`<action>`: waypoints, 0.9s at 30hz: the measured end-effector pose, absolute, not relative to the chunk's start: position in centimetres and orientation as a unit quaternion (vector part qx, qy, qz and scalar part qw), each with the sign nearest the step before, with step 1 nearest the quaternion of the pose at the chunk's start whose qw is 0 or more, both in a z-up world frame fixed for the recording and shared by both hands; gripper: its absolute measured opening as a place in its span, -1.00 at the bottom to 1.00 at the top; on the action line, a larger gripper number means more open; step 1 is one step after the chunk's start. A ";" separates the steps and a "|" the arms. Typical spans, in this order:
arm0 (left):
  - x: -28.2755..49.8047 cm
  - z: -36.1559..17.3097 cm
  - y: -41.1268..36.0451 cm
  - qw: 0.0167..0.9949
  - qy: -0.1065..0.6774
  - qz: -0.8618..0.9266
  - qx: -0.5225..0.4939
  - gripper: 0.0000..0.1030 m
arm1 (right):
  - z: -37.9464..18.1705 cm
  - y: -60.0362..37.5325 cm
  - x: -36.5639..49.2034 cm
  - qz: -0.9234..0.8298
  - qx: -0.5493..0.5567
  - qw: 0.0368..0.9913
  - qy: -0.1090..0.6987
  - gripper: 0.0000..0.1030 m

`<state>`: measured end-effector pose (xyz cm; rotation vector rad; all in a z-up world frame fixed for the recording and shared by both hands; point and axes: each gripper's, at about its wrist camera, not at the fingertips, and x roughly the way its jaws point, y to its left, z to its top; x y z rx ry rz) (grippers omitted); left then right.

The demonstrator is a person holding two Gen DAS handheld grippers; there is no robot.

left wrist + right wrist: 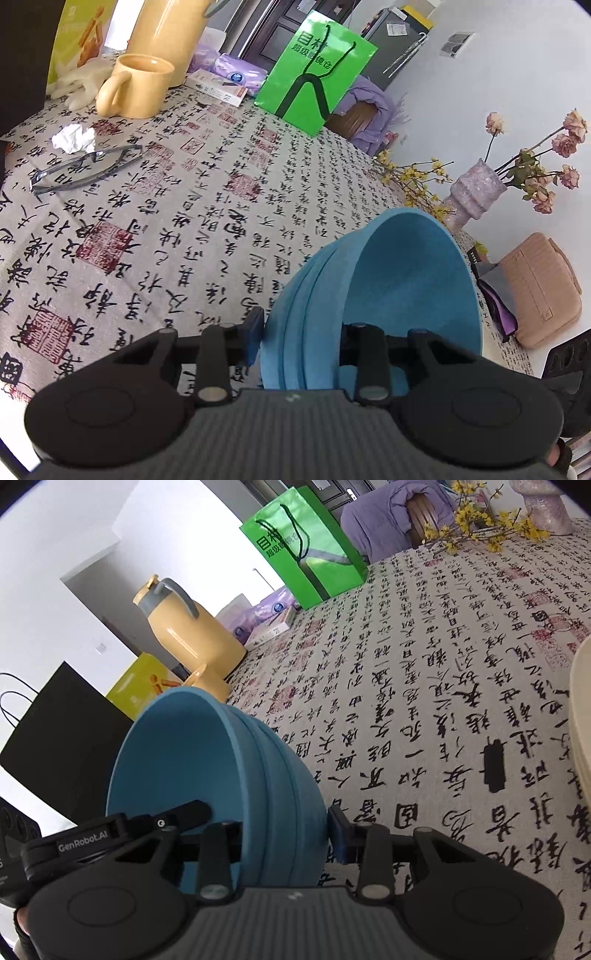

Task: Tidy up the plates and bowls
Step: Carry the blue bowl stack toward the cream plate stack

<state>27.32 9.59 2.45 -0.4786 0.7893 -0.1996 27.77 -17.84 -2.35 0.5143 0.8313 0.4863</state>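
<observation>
A stack of several nested blue bowls sits between both grippers. My left gripper is shut on its wall, one finger outside and the other inside the top bowl. In the right wrist view the same blue bowls fill the lower left. My right gripper is shut on the wall there, its blue-padded finger pressing the outside. The black finger of the other gripper reaches into the bowl from the left. A stack of cream plates shows at the right edge. Whether the bowls touch the cloth is hidden.
The table wears a calligraphy-print cloth. At the back stand a yellow mug, a yellow thermos and a green paper bag. Glasses and a crumpled tissue lie left. A vase of flowers stands right.
</observation>
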 end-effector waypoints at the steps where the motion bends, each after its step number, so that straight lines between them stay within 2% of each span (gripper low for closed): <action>1: 27.3 2.6 9.3 0.891 0.379 -0.097 -0.229 -0.34 | -2.2 -18.2 27.7 0.231 0.246 0.855 0.393 -0.31; 7: 28.5 3.7 5.6 0.889 0.380 -0.117 -0.228 -0.34 | -1.1 -21.9 27.4 0.207 0.259 0.863 0.381 -0.31; 15: 31.2 4.8 -4.8 0.864 0.396 -0.197 -0.239 -0.34 | 1.7 -32.0 26.2 0.138 0.263 0.886 0.355 -0.31; 21: 32.8 3.7 -13.3 0.842 0.424 -0.239 -0.232 -0.35 | 2.0 -39.1 25.6 0.081 0.273 0.883 0.373 -0.31; 27: 33.5 2.0 -17.6 0.825 0.454 -0.248 -0.226 -0.35 | 0.9 -43.0 26.0 0.056 0.282 0.867 0.406 -0.31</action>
